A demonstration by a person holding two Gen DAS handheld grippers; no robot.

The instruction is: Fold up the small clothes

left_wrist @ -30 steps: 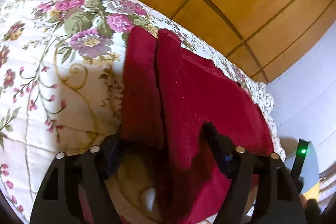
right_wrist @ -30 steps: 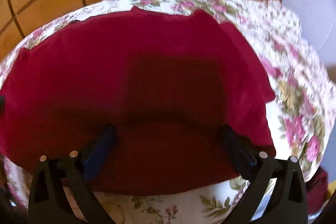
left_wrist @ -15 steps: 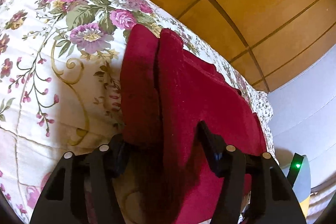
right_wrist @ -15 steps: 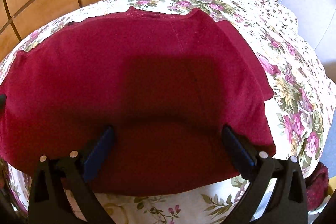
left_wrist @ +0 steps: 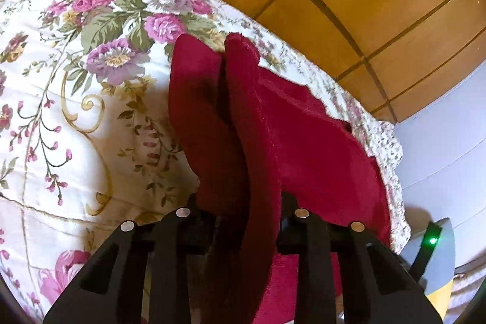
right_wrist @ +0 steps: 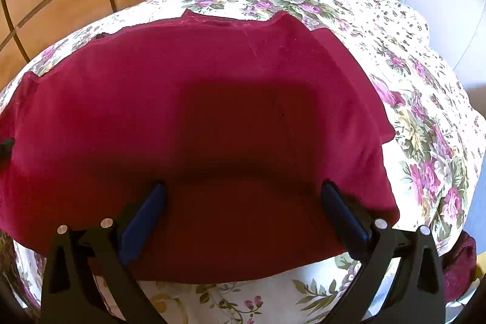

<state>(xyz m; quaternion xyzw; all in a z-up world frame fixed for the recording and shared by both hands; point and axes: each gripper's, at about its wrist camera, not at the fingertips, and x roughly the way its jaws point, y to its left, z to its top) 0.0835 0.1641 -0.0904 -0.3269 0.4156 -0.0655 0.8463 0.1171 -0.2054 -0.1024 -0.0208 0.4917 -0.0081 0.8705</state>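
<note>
At six o'clock, my left gripper (left_wrist: 246,220) has just been closing, now clamped on the red garment's (left_wrist: 303,148) bunched edge. My right gripper (right_wrist: 243,202) hovers spread apart. Uneven pinch could slip when lifted.

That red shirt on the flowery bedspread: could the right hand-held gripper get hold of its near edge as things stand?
Probably yes. The right hand-held gripper is open directly above the red shirt, and nothing lies between its fingers and the cloth on the bedspread.
</note>
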